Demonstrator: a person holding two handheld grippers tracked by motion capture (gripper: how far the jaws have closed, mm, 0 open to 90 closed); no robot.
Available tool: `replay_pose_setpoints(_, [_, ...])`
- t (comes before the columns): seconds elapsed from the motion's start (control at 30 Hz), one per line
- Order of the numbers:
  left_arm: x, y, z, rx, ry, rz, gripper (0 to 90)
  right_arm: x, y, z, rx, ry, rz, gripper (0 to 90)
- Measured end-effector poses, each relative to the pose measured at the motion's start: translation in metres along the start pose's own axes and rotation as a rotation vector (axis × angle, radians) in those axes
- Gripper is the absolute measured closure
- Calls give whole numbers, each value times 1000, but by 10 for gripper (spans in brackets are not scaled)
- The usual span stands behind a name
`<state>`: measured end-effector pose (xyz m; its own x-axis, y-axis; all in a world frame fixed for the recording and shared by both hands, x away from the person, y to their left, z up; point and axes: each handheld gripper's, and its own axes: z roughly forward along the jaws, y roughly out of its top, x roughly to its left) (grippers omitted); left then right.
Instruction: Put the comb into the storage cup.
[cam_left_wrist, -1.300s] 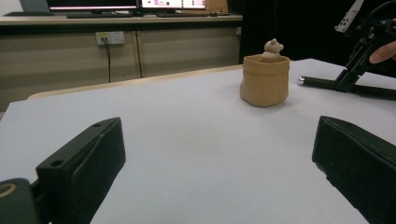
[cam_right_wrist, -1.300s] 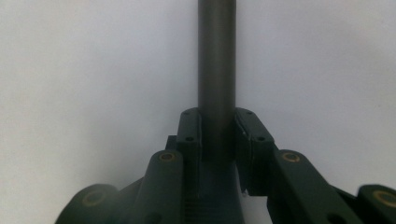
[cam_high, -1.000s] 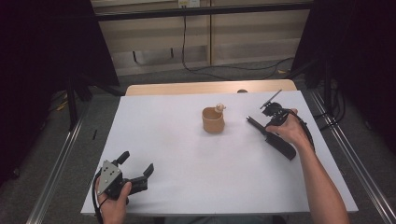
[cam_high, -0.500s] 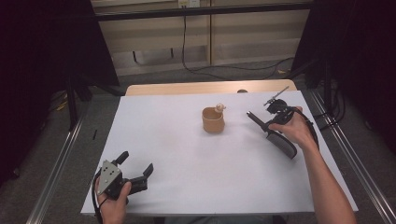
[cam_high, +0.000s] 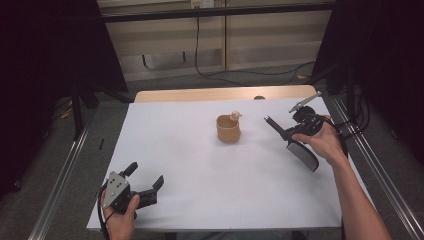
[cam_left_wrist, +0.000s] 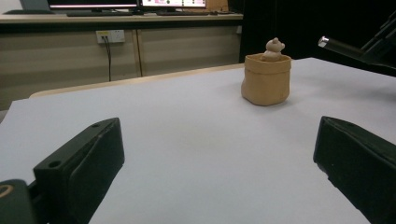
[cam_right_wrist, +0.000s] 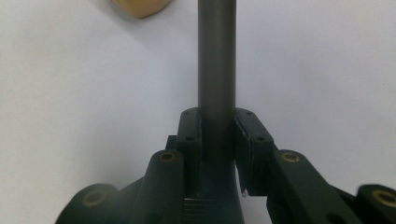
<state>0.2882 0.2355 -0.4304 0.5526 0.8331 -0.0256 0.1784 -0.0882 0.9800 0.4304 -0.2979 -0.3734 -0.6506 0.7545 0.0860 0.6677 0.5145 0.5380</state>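
Right gripper (cam_high: 295, 134): at the right side of the white table (cam_high: 200, 195), held in a hand (cam_high: 327, 145) above the surface. Jaws clamped on the grey handle of a hairbrush (cam_high: 302, 152); handle end pointing toward the table's middle, black brush head lying under the hand toward the near right. Grey three-cornered plate raised at the far side.

Right gripper view: jaws (cam_right_wrist: 217, 140) pressed against both sides of the round grey handle (cam_right_wrist: 215, 56), which runs straight up the picture over white table. Ribbed start of the brush head just visible at the bottom edge. A tan curve at the top edge, the pouch (cam_right_wrist: 140, 7). Close grip detail given here; from the high view, only that the hairbrush is carried.

Left gripper (cam_high: 145, 182): near left corner of the table, in the left hand (cam_high: 117, 215), resting low. Jaws wide apart, nothing between them.

Left gripper view: two black jaws at left and right bottom, bare table between (cam_left_wrist: 219, 182). Farther off, the tan pouch (cam_left_wrist: 266, 79) standing upright with a small bear figure (cam_left_wrist: 273, 49) peeping out of its top. Handle tip (cam_left_wrist: 336, 45) of the hairbrush entering at the upper right, off the table, well apart from the pouch.

High view: pouch (cam_high: 228, 129) near the table's middle, toward the far edge, bear (cam_high: 235, 116) at its rim; handle tip near it on the right, not touching.
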Motion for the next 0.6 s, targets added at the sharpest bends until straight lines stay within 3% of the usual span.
replay_pose_setpoints(0.33, [1, 0, 0, 6, -20, -5, 22, 11, -10, -12, -67, 28, -15, 731])
replay_pose_setpoints(0.6, [0, 1, 2, 22, -41, 5, 26, 23, -16, -16, -87, 57, -39, 732])
